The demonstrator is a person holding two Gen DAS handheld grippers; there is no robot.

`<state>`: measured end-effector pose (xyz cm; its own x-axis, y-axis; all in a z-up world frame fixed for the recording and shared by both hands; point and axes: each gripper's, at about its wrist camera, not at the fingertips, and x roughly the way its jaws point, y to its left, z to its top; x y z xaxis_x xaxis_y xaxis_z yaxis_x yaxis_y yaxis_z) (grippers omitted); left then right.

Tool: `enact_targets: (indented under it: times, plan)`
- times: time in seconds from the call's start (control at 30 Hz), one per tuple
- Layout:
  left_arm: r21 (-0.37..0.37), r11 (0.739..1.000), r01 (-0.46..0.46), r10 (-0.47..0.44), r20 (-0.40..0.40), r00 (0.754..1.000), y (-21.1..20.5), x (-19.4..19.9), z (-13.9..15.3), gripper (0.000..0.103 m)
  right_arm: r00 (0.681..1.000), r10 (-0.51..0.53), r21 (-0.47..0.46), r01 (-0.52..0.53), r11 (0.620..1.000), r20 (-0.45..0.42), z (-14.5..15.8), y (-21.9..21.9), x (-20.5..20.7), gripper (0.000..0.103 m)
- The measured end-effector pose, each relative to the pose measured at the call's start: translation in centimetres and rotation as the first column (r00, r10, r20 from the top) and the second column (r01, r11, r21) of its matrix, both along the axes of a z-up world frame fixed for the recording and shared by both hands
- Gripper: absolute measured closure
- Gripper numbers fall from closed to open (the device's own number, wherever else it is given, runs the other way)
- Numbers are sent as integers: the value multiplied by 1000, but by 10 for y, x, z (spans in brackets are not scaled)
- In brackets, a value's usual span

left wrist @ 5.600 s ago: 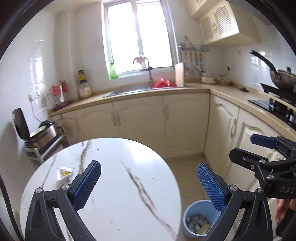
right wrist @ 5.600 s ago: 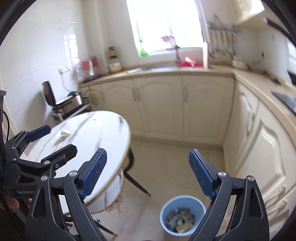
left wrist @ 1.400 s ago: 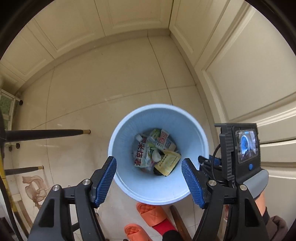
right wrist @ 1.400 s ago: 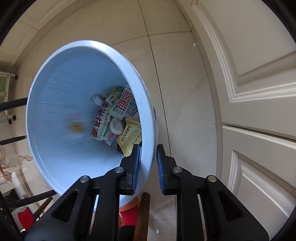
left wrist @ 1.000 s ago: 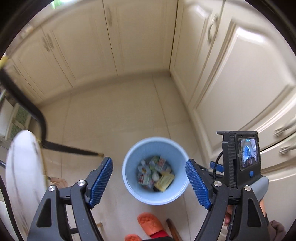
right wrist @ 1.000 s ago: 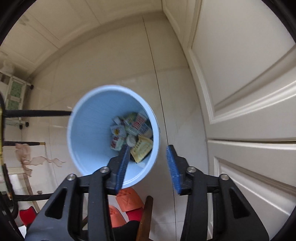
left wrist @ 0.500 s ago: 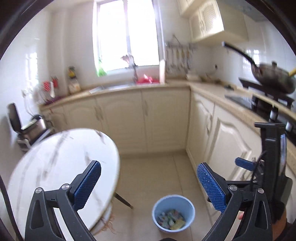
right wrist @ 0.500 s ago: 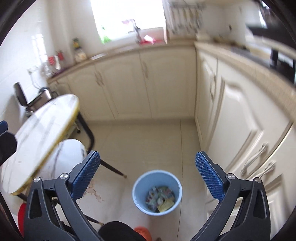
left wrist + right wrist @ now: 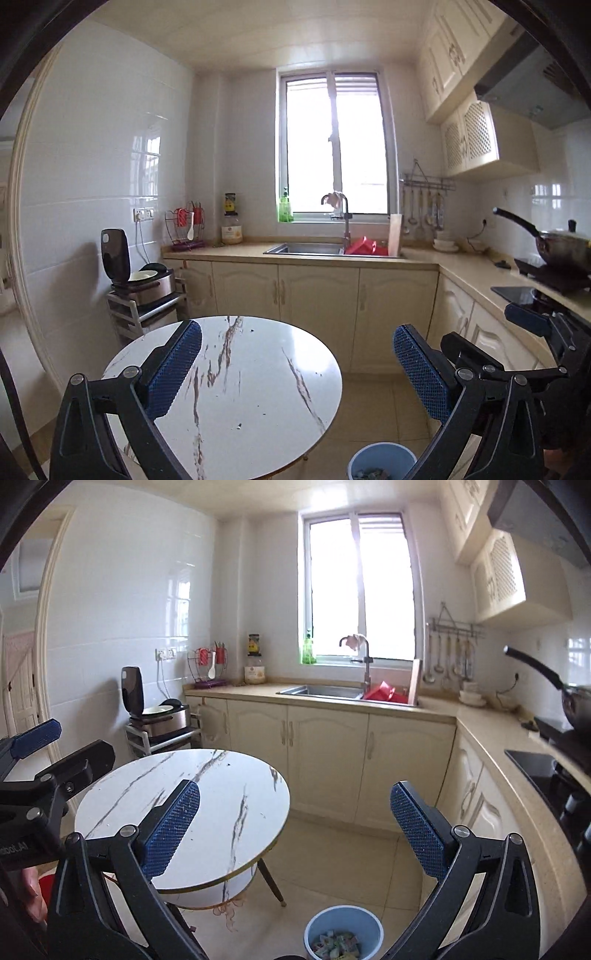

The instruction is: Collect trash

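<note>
A tiled kitchen with cream cabinets fills both views, a window [image 9: 332, 144] above the sink [image 9: 306, 249]. The round marble desk [image 9: 251, 387] stands in front of the cabinets, and its top is bare apart from a few dark specks; several seconds ago a small crumpled wrapper lay near its far left edge. The blue bin [image 9: 343, 936] sits on the floor just right of the desk, by the corner cabinets, with the collected wrappers [image 9: 334, 943] heaped inside.

A second ago both views looked steeply down into that bin; now they look out level across the room, the bin low at the bottom edge.

The left claw [image 9: 295, 373] is spread wide with nothing between its blue pads, having just been opening. The right claw [image 9: 293, 829], which over a second ago pinched the bin's rim, has also just been opening and is empty, its jaws wide apart. In the left view the right claw shows right of the desk; in the right view the left claw shows left of it.
</note>
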<state>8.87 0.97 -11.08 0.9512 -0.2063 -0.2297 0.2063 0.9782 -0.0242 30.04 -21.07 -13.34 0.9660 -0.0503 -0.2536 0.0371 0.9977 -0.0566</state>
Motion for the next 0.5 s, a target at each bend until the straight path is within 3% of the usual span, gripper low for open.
enact_targets:
  times: [0.27, 0.4, 0.5]
  plan:
    - [-5, 997, -73, 73, 71, 995, 26, -57, -8, 1, 996, -28, -60, 33, 998, 79, 27, 33, -21, 0]
    - [3, 995, -102, 101, 95, 990, 17, -64, -11, 1, 993, -72, -61, 78, 995, 97, 31, 33, -24, 0]
    - [10, 996, -93, 92, 109, 990, 6, -62, -14, 1, 992, -21, -38, 26, 999, 127, 34, 33, -35, 0]
